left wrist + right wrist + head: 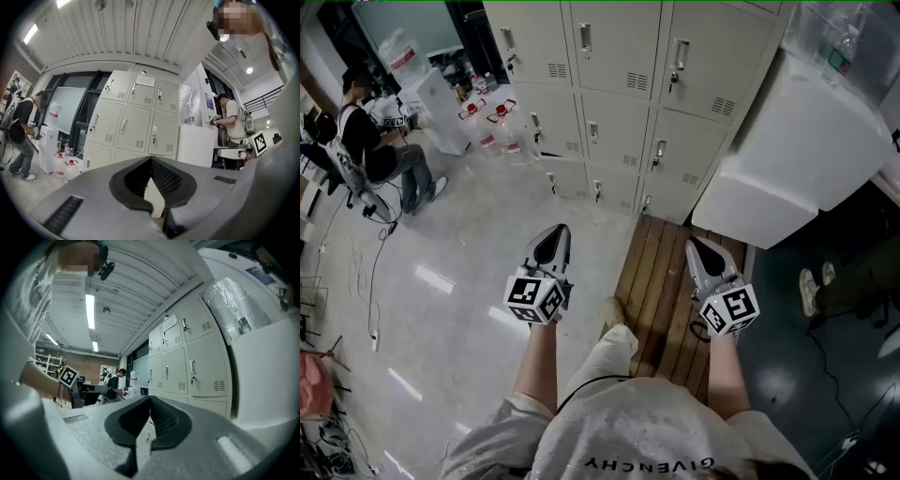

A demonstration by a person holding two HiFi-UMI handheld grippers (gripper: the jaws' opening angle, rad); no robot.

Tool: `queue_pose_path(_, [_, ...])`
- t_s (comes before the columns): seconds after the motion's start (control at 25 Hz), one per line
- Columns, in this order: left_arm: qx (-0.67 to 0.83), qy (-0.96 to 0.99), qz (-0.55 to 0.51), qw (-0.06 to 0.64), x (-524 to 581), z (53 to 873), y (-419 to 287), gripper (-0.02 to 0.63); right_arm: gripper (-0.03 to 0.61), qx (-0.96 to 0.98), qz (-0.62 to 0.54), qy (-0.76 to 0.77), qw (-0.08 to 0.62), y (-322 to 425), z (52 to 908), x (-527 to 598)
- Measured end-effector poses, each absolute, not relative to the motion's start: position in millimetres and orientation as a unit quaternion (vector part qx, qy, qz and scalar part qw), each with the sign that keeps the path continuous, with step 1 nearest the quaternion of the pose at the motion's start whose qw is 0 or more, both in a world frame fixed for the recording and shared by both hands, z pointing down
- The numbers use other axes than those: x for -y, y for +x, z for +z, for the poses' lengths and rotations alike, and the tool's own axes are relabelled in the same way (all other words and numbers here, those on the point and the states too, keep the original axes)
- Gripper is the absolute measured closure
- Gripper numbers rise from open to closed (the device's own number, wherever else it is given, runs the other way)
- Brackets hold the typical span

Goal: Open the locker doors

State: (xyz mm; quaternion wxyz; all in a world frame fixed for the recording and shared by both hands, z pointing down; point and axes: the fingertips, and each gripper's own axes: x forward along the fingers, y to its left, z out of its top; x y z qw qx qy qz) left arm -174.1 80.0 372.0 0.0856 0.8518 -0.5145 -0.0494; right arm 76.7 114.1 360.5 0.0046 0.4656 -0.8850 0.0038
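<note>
Locker doors (619, 103), all shut with their handles facing outward, stand in a beige bank straight ahead of both grippers and well apart from their tips. Left gripper (555, 234) and right gripper (701, 251) are held side by side, each pointing at the bank with its jaws pressed together tip to tip and gripping no object. A white cabinet (787, 150) stands ahead and to the right of the right gripper, water jugs (492, 127) ahead and to the left of the left gripper, and a wooden floor strip (661, 291) lies beneath the right gripper.
</note>
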Motion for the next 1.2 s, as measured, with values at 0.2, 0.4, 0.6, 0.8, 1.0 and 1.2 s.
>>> queue_pose_path(0.2, [0.492,0.866,-0.049,0.079,-6.4,364.1,-146.3,0.615,0.580,0.883,0.012,0.470,0.003,86.8,358.5,-42.3])
queue_pose_path(0.4, [0.469,0.879,-0.039,0.078,53.6,362.0,-123.9,0.615,0.580,0.880,0.018,0.474,0.000,90.6,357.3,21.7])
queue_pose_path(0.6, [0.455,0.886,-0.036,0.081,110.5,364.5,-113.9,0.615,0.580,0.878,0.022,0.477,-0.005,87.6,357.6,80.6])
queue_pose_path(0.8, [0.439,0.894,-0.035,0.077,155.6,363.0,-104.7,0.615,0.572,0.876,0.022,0.482,-0.011,83.3,354.9,130.0])
queue_pose_path(1.0, [0.431,0.899,-0.038,0.075,191.2,360.2,-98.0,0.615,0.558,0.873,0.016,0.487,-0.017,79.3,342.7,174.3])
queue_pose_path(1.2, [0.434,0.897,-0.045,0.076,222.5,360.3,-96.4,0.615,0.521,0.867,0.000,0.498,-0.018,80.3,325.6,225.4])
